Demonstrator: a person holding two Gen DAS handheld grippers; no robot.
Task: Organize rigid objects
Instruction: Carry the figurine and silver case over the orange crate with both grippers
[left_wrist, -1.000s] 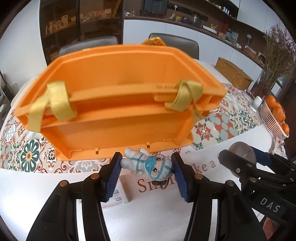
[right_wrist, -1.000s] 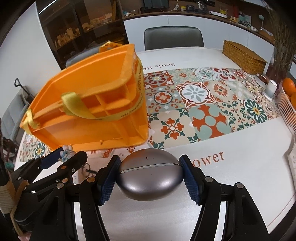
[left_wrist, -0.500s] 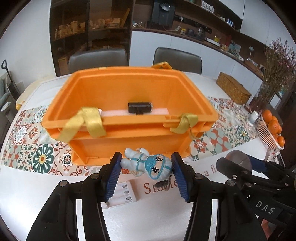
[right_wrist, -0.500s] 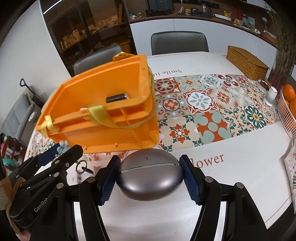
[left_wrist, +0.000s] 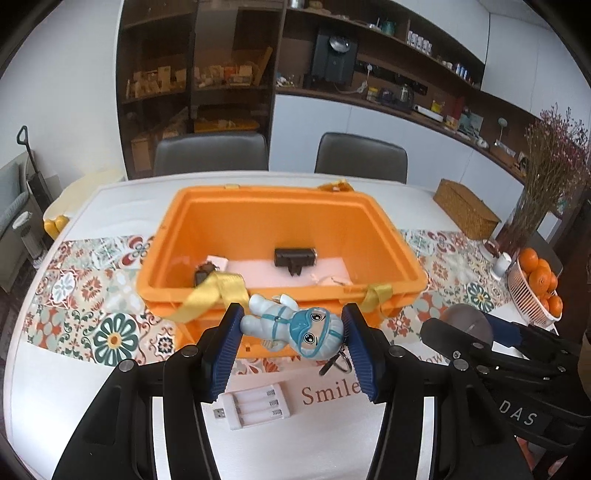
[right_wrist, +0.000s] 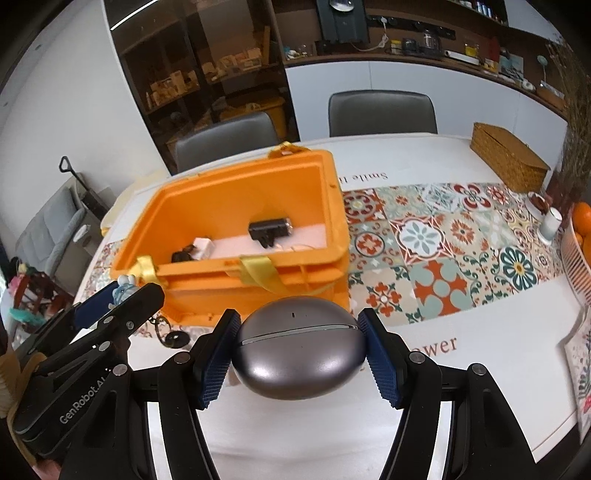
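While each gripper (left_wrist: 291, 328) (right_wrist: 299, 343) clamped: blue-masked white figurine (left_wrist: 291, 325), glossy grey oval case (right_wrist: 299, 349).

Both grippers are up off the table, side by side. Left gripper (left_wrist: 291, 332) has its blue pads clamped on something; right gripper (right_wrist: 299, 350) sits at its 3 o'clock, pads pinched on its own load too.

Crate (left_wrist: 388, 236): matt orange plastic beyond the jaws, yellow woven cloth straps (left_wrist: 212, 295).
Figurine (left_wrist: 295, 326): glossy plastic between the left jaws.
Oval case (right_wrist: 299, 349): smooth, satin grey, metallic-looking, between the right jaws.
Jaw pads (right_wrist: 218, 360): ribbed blue.
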